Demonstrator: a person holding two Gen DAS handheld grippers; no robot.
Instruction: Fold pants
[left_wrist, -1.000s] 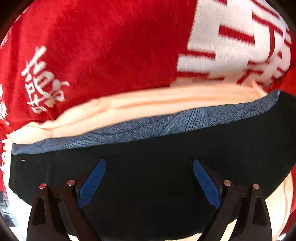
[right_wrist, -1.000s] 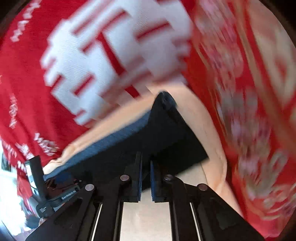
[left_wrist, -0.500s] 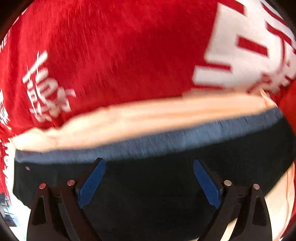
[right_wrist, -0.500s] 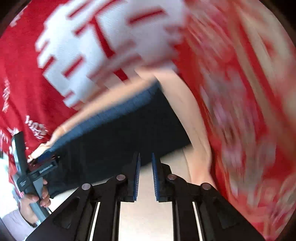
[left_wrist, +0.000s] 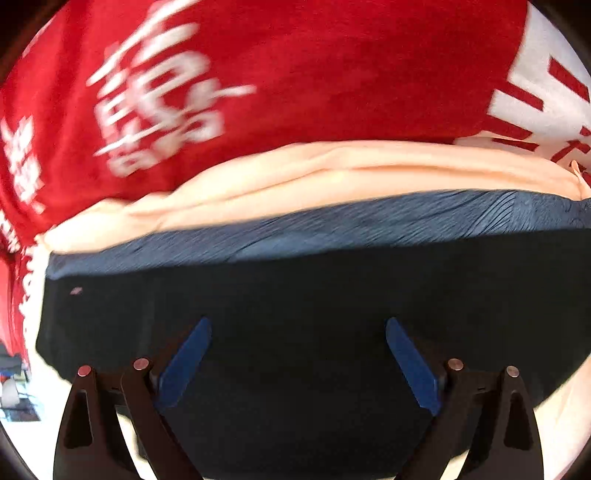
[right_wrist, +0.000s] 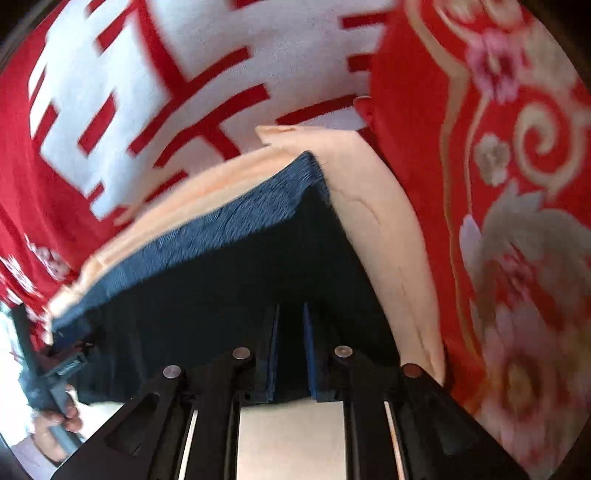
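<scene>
Bedspread: red plush cover with white lettering (left_wrist: 332, 74) on a bed, the folding surface.
Underlay: peach folded cloth (left_wrist: 332, 173) beneath.
Pants: dark pants, blue band (right_wrist: 229, 306), lying flat, folded, atop it.
Left gripper (left_wrist: 297, 332): jaws wide apart, empty, above pants.
Right gripper (right_wrist: 290, 314): jaws have just been opening slightly, narrow gap, nothing pinched, seemingly letting go.

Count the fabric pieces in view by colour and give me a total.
Black: 1, the pants
Blue: 1, the textured cloth under the pants
Peach: 1, the cloth beneath that
Red with white print: 1, the blanket
Red floral: 1, the cover
Total: 5
</scene>
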